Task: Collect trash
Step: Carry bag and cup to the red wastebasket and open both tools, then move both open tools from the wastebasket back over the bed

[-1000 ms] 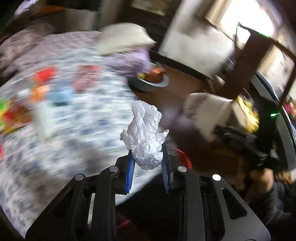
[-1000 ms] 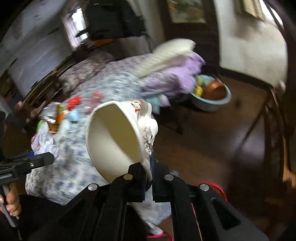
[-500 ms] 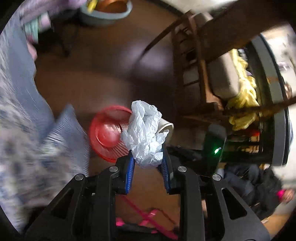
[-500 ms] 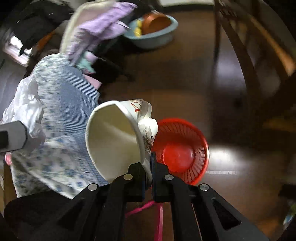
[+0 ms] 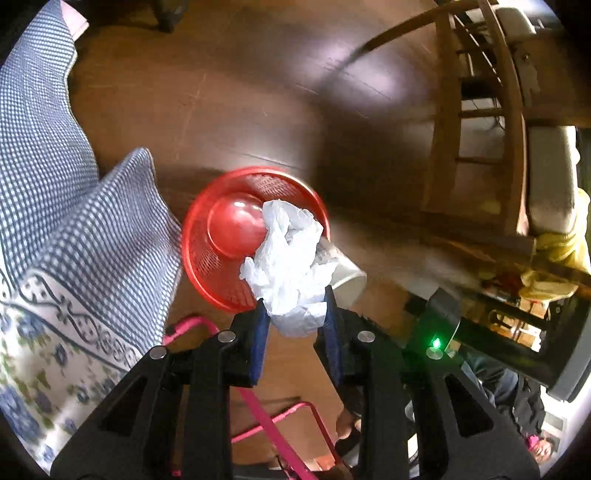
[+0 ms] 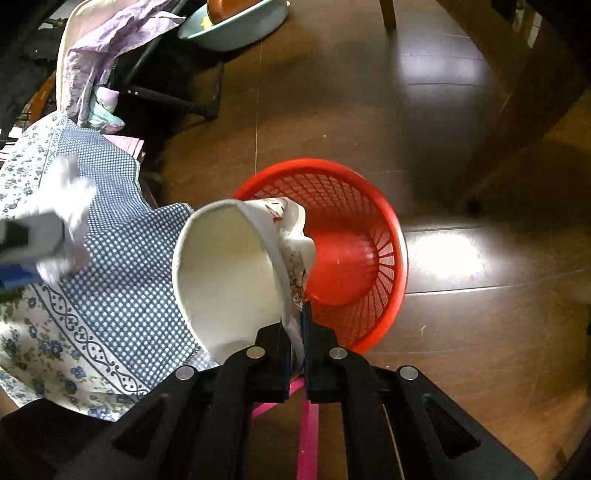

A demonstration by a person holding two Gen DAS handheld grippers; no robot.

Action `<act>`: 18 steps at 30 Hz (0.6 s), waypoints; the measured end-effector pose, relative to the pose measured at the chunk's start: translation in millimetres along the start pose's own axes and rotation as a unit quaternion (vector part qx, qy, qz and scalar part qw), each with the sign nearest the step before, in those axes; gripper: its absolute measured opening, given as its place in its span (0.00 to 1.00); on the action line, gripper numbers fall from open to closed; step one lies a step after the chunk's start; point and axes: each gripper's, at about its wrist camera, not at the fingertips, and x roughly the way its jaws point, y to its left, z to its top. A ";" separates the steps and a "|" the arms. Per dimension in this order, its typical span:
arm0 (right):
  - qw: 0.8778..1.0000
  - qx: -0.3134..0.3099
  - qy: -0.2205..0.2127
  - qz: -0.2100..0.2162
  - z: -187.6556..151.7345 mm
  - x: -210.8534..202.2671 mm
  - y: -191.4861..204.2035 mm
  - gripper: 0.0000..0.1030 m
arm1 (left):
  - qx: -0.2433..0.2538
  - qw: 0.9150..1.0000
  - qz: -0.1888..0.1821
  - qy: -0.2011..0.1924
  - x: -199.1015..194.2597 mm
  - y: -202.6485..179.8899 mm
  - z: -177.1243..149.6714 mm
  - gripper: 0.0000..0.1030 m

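Left wrist view: your left gripper point(image 5: 293, 312) is clenched on a crumpled white plastic bag point(image 5: 290, 258), blue pads point(image 5: 258, 332) pressing it from both sides. The bag sticks up past the fingertips and overlaps the right part of the red mesh basket point(image 5: 221, 236) on the brown wooden floor point(image 5: 240, 92) — held above it, not lying inside. Just right of the bag you can see the rim of the white paper cup point(image 5: 345, 275) held by your other tool. A blue checked tablecloth point(image 5: 66, 229) with floral border hangs at left, its corner near the basket rim. Wooden chair point(image 5: 476, 122) stands upper right, well apart from the basket. Pink metal frame point(image 5: 273, 428) shows below the fingers.

Right wrist view: your right gripper point(image 6: 295, 332) is shut tight on the wall of the cup point(image 6: 229, 273), with a scrap of printed paper or wrapper point(image 6: 295, 243) pinched against the cup's outside. The cup is tilted, mouth toward the camera, its far edge overlapping the left rim of the basket point(image 6: 354, 251). Basket interior looks bare red — contents hard to tell beyond that. Your left gripper point(image 6: 22, 251) with the bag point(image 6: 70, 210) is blurred at the left edge, over the tablecloth point(image 6: 122, 295). A light blue basin point(image 6: 236, 22) sits on the floor point(image 6: 424, 129) at top, beside lilac cloth point(image 6: 110, 40) draped over a dark rack.
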 end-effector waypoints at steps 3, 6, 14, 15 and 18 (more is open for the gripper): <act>1.000 0.005 0.001 0.002 1.9 3.3 -4.0 0.08 | -0.008 1.000 -0.001 0.016 9.2 3.0 0.2 0.29; 1.000 0.013 0.000 0.005 -0.5 1.3 -9.8 0.32 | 0.005 0.999 0.011 0.035 19.5 -2.1 -6.5 0.29; 0.999 0.021 -0.030 -0.024 2.2 -18.2 -16.1 0.53 | 0.013 0.999 0.033 0.038 23.6 -7.3 -11.5 0.72; 0.999 0.024 -0.032 -0.028 2.9 -20.0 -17.6 0.54 | 0.014 0.999 0.030 0.038 22.8 -7.1 -12.0 0.72; 0.998 0.034 -0.036 -0.036 2.9 -28.6 -25.1 0.54 | 0.010 0.999 0.023 0.037 22.8 -11.0 -14.4 0.72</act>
